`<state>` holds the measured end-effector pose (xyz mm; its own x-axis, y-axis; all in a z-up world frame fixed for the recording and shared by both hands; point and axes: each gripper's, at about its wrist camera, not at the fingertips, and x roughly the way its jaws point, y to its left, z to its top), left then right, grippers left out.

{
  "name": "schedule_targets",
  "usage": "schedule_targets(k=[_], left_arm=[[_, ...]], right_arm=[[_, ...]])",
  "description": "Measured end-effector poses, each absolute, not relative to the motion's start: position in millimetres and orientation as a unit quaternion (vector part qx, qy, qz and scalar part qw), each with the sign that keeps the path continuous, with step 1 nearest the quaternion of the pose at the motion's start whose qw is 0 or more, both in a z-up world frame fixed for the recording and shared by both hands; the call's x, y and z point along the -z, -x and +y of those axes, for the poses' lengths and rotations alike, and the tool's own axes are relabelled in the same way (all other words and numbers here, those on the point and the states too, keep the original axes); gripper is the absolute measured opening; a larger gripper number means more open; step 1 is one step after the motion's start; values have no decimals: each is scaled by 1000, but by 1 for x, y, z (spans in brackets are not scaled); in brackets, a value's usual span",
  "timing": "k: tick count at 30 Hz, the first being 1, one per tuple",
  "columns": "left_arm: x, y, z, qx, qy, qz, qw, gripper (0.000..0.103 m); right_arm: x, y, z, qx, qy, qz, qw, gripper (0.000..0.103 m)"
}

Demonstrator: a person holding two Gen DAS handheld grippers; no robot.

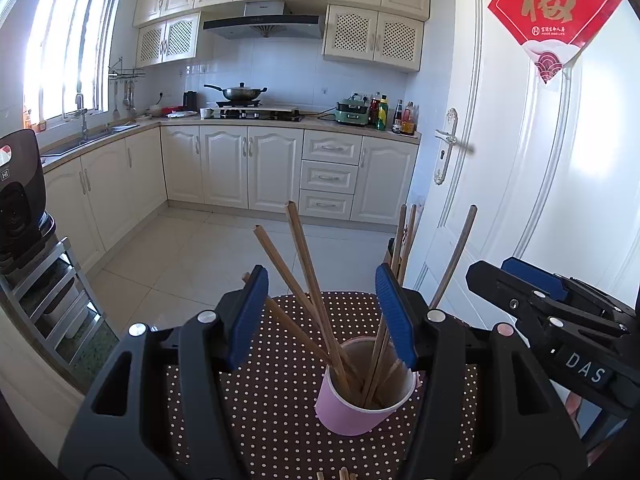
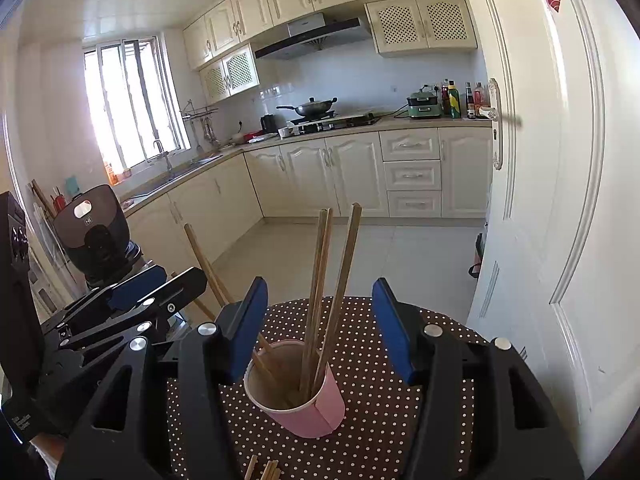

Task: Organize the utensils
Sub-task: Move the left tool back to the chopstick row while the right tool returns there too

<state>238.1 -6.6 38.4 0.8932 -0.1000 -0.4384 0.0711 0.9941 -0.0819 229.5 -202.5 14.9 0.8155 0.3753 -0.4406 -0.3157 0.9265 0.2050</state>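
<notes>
A pink paper cup (image 1: 362,400) stands on a brown polka-dot table (image 1: 256,400) and holds several wooden chopsticks (image 1: 308,276) that lean out in different directions. My left gripper (image 1: 322,316) is open and empty, its blue pads on either side of the cup and chopsticks. My right gripper (image 2: 318,320) is open and empty too, also straddling the cup (image 2: 304,396) and its chopsticks (image 2: 320,288). Loose chopstick ends lie on the table at the bottom edge (image 2: 264,470). Each gripper shows in the other's view: the right one (image 1: 560,312), the left one (image 2: 120,304).
A white door (image 1: 540,160) stands close on the right. A black appliance (image 2: 96,232) sits on a metal rack at the left. Kitchen cabinets, a stove with a wok (image 1: 240,94) and a tiled floor lie beyond the table's far edge.
</notes>
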Motion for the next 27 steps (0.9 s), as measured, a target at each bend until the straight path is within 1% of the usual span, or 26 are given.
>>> schedule_targets(k=[3, 24, 27], left_arm=[[-40, -232, -3, 44, 32, 225, 973, 56], [-48, -184, 6, 31, 11, 208, 978, 56], [-45, -176, 8, 28, 6, 209, 978, 57]], right_arm=[[-16, -226, -203, -181, -62, 244, 951, 52], [-22, -179, -198, -179, -45, 228, 956, 67], [-20, -172, -197, -180, -42, 229, 956, 67]])
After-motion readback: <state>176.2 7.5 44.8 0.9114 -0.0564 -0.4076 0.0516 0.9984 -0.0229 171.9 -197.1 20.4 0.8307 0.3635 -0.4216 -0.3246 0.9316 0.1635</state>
